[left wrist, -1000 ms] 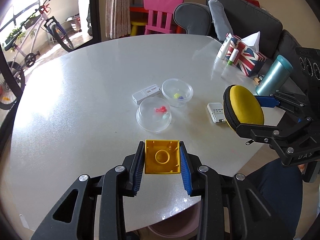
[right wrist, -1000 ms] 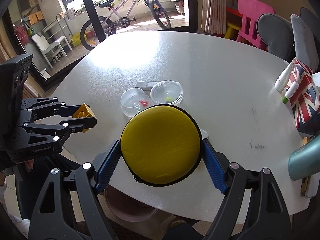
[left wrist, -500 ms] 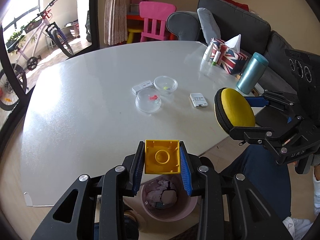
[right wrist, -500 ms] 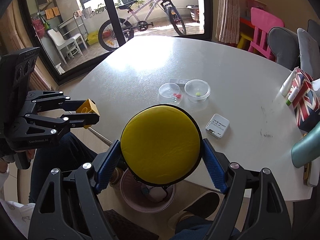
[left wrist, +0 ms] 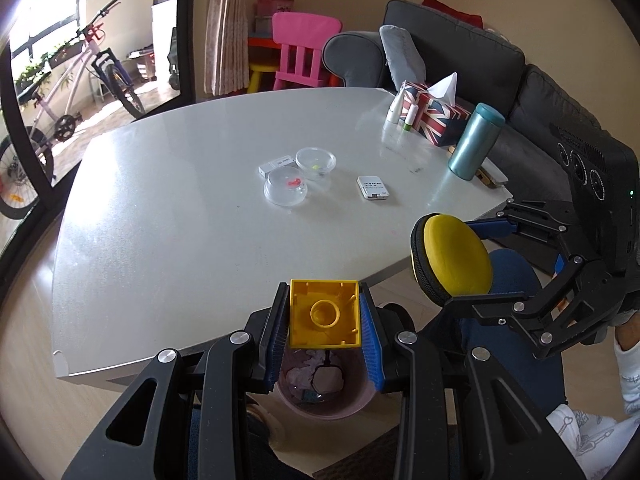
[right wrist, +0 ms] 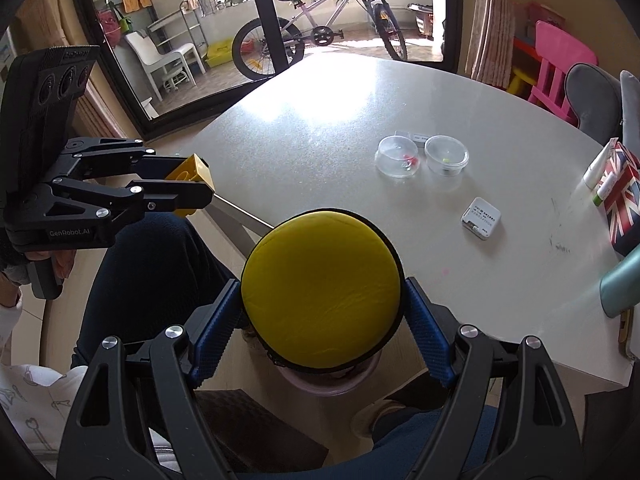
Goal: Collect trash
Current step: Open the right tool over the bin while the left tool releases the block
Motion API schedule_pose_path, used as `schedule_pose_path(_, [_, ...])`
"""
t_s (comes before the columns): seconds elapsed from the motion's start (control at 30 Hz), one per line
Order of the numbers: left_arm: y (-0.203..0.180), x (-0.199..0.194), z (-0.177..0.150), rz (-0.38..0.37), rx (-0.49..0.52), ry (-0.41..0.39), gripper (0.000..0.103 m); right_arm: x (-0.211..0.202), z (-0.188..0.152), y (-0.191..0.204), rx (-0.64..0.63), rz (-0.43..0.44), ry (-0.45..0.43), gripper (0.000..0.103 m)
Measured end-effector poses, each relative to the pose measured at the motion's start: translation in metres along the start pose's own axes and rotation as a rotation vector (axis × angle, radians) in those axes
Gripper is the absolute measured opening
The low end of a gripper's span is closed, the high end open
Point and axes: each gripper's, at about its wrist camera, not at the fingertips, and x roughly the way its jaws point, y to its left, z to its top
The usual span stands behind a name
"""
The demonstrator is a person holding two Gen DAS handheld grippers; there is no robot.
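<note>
Now my left claw (left wrist: 324, 316) grips a yellow block (left wrist: 325, 313) above the pink bin (left wrist: 326, 404). My right claw (right wrist: 322, 320) clamps a yellow round pouch (right wrist: 322, 294).

Yellow round case (right wrist: 322, 290) between right gripper (right wrist: 322, 320) fingers (right wrist: 214, 332), above pink bin (right wrist: 328, 384).

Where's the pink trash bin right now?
On the floor below the table's near edge: the left wrist view shows the pink bin directly beneath the yellow block in the left gripper.
</note>
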Motion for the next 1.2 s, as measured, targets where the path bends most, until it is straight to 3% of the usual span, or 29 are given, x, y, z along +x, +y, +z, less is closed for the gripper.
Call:
schedule_pose_path(0.3, [0.006,0.000,-0.010,-0.007,-0.020,0.012,0.033,0.016,-0.007,0.008,-0.004,0.023,0.044,0.082])
schedule_pose_path(0.37, [0.006,0.001,-0.011,-0.007,-0.021,0.014,0.033,0.017,-0.006,0.005,0.002,0.018,0.043,0.090])
schedule_pose_path(0.47, [0.006,0.003,-0.012,-0.012,-0.020,0.019,0.033,0.017,-0.005,0.002,0.012,0.013,0.041,0.092])
schedule_pose_path(1.2, [-0.009,0.031,-0.020,-0.060,0.011,0.088,0.033,-0.004,-0.011,-0.029,0.092,-0.059,0.006,0.093])
